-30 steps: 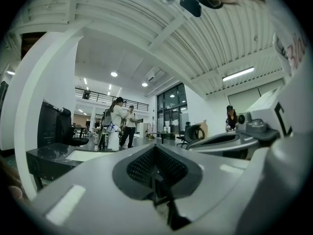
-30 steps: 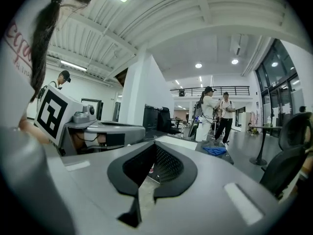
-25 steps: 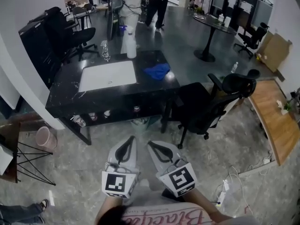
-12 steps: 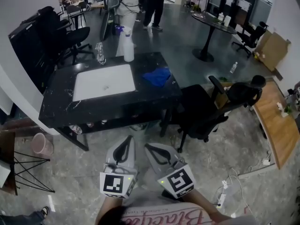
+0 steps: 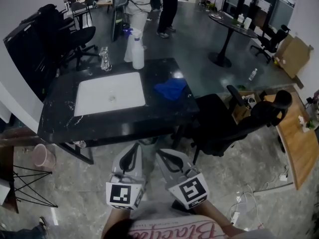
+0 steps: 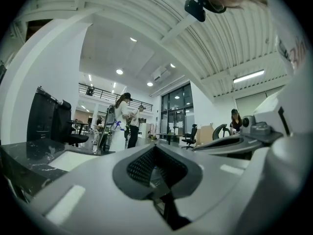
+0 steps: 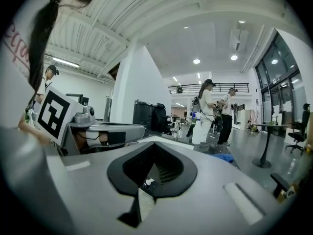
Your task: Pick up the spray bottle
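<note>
The white spray bottle [image 5: 137, 52] with a blue nozzle stands upright at the far edge of the black table [image 5: 164, 114]. It also shows far ahead as the spray bottle [image 6: 117, 137] in the left gripper view and the spray bottle [image 7: 199, 129] in the right gripper view. My left gripper [image 5: 136, 148] and right gripper [image 5: 160, 153] are held side by side over the floor, short of the table's near edge and well away from the bottle. Both are shut and hold nothing, seen too as the left gripper [image 6: 155, 148] and the right gripper [image 7: 155, 146].
A white board [image 5: 110, 93] lies on the table, with a blue cloth [image 5: 171, 88] to its right and a clear bottle [image 5: 104, 59] at the back left. A black office chair [image 5: 234, 126] stands right of the table. People [image 5: 167, 4] stand beyond it. A pink bin [image 5: 44, 157] is at left.
The table and everything on it have come nearer and lower in the head view as both grippers moved forward together. Their jaws have stayed shut.
</note>
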A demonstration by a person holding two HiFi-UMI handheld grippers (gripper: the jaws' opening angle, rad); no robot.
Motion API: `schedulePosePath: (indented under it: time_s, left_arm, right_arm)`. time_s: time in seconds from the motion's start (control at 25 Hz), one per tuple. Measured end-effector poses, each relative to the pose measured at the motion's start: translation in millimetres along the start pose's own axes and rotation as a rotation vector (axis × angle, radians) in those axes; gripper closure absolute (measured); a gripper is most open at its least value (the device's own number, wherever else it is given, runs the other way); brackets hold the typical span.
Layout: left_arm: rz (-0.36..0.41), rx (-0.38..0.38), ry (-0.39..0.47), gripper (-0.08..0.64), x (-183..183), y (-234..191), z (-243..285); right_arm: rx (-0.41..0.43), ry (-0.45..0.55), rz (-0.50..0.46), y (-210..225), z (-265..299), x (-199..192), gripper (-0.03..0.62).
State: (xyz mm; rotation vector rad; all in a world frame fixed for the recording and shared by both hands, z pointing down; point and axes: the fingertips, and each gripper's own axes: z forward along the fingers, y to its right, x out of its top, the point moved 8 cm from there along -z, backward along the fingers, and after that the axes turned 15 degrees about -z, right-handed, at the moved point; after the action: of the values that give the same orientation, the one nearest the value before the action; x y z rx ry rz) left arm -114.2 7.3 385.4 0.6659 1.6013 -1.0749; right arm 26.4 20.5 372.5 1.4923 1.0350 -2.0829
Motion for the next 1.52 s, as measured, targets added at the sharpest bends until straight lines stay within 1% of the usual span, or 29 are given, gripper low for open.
schedulePosePath:
  time_s: [0.24, 0.52, 0.64, 0.92, 1.08, 1.16, 1.24, 1.28, 1.4, 1.52]
  left_arm:
    - [0.006, 0.005, 0.010, 0.560, 8, -20, 50]
    - [-0.003, 0.045, 0.018, 0.561, 21, -52, 116]
    - [-0.025, 0.057, 0.014, 0.561, 26, -68, 147]
    - [-0.010, 0.078, -0.013, 0.560, 31, -98, 221]
    - [-0.011, 0.074, -0.014, 0.560, 32, -111, 256]
    - [-0.009, 0.054, -0.020, 0.559, 27, -118, 275]
    - [0.001, 0.029, -0.036, 0.493, 22, -125, 293]
    - [0.010, 0.021, -0.042, 0.473, 21, -128, 301]
    - [0.021, 0.014, -0.045, 0.465, 20, -137, 322]
    - [0.004, 0.005, -0.059, 0.417, 16, -150, 339]
  right_arm:
    - [0.006, 0.002, 0.008, 43, 40, -5, 0.591]
    - [0.032, 0.018, -0.002, 99, 99, -6, 0.591]
    - [0.052, 0.023, -0.007, 121, 124, -8, 0.591]
    - [0.095, 0.035, -0.020, 172, 177, -12, 0.591]
    - [0.113, 0.033, -0.018, 195, 198, -16, 0.591]
    - [0.120, 0.032, -0.016, 205, 208, -18, 0.591]
    - [0.129, 0.031, -0.017, 213, 217, -22, 0.591]
    - [0.133, 0.029, -0.019, 216, 221, -23, 0.590]
    - [0.141, 0.018, -0.004, 224, 232, -29, 0.591]
    - [0.155, 0.006, -0.001, 229, 242, -31, 0.591]
